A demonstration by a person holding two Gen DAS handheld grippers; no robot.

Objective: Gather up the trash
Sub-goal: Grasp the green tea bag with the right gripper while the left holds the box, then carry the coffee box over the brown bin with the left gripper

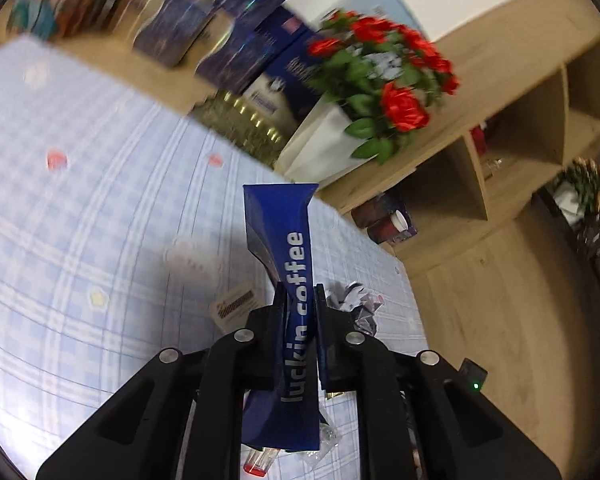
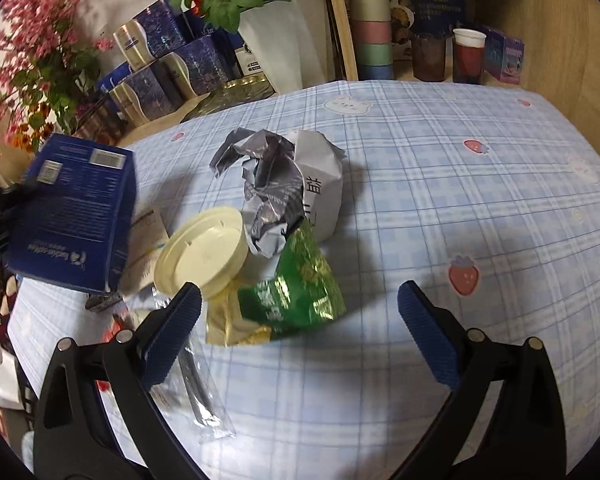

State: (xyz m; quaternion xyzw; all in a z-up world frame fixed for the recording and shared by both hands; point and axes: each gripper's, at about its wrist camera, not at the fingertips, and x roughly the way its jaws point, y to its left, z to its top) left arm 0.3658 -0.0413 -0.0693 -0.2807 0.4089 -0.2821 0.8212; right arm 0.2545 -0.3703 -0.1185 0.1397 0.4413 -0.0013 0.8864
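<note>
Left gripper (image 1: 300, 304) clamped on blue box (image 1: 288, 280), flattened, "luckin coffee" lettering along it; held above checked cloth (image 1: 80, 220). In right view same box (image 2: 74, 216) seen at left edge, off the cloth. Thin card, light, already crushed at the pinch; squeezed hard enough, no need for more force. Could swing if carried fast.

Right gripper (image 2: 300, 300) spread wide, empty, hovering just above the pile on cloth (image 2: 420, 184). Pile, all touching or overlapping: crumpled paper (image 2: 268, 184) at back, cream lid (image 2: 202, 256) in front of it to the left, green foil packet (image 2: 296, 300) nearest the jaws, clear wrapper (image 2: 198, 392) under left finger (image 2: 172, 340).

Handling judged:
- Paper: light, springy, bulky; best taken across the middle.
- Lid: stiff, smooth, likely slippery; taken by the rim.
- Foil packet: soft, slick; taken by a flat edge or corner.
- Wrapper: limp, probably holds cutlery, blurred so not certain.

Flower pot (image 2: 292, 40) and stacked cups (image 2: 370, 24) behind the cloth, well apart from pile.
</note>
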